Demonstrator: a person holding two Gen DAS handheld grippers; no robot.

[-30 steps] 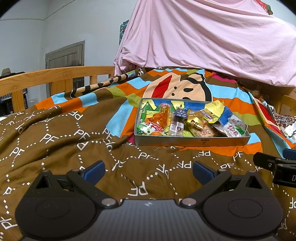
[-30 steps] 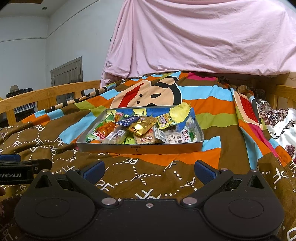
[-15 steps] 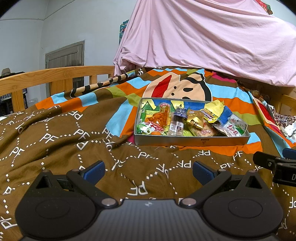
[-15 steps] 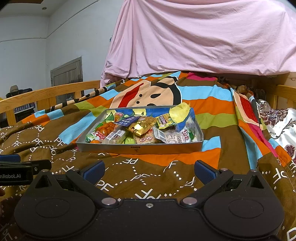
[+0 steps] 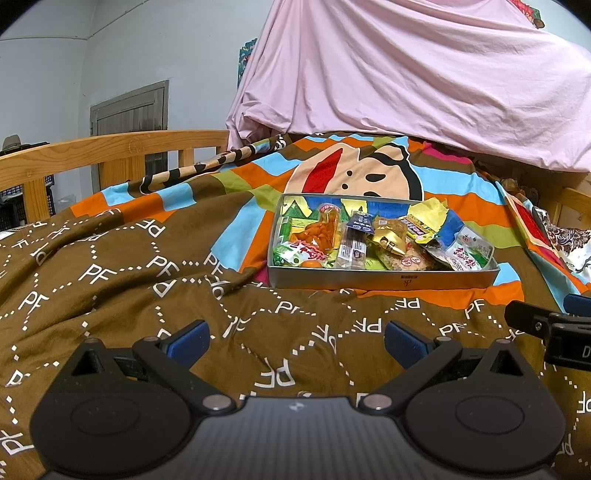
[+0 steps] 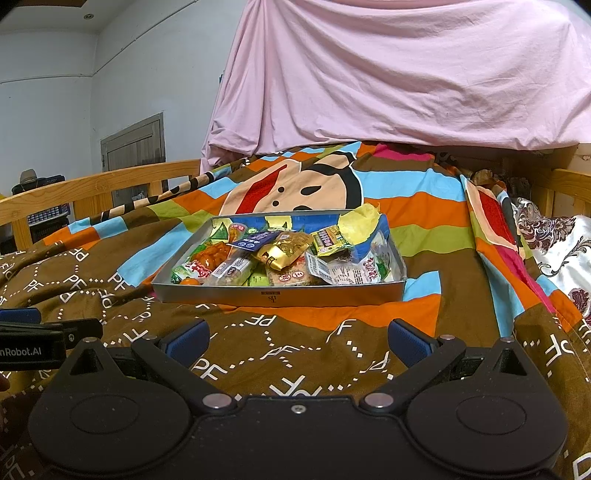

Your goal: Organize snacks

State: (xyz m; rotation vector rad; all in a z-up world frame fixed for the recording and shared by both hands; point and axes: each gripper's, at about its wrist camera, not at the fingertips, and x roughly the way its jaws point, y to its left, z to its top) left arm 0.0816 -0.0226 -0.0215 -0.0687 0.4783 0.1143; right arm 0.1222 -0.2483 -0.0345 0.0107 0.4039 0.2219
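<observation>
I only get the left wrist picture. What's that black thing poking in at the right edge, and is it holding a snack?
Observer: That's the right tool. Its own camera shows it wide open, with only the blanket between its fingers.
Visitor: Does my left tool show up from over there?
Observer: Yes, the left tool pokes in at that view's left edge. White lettering ending in "Robot.AI" shows on its side.
Visitor: Anything overhead that I'm missing?
Observer: A small round ceiling light is set into the ceiling at the upper left.
</observation>
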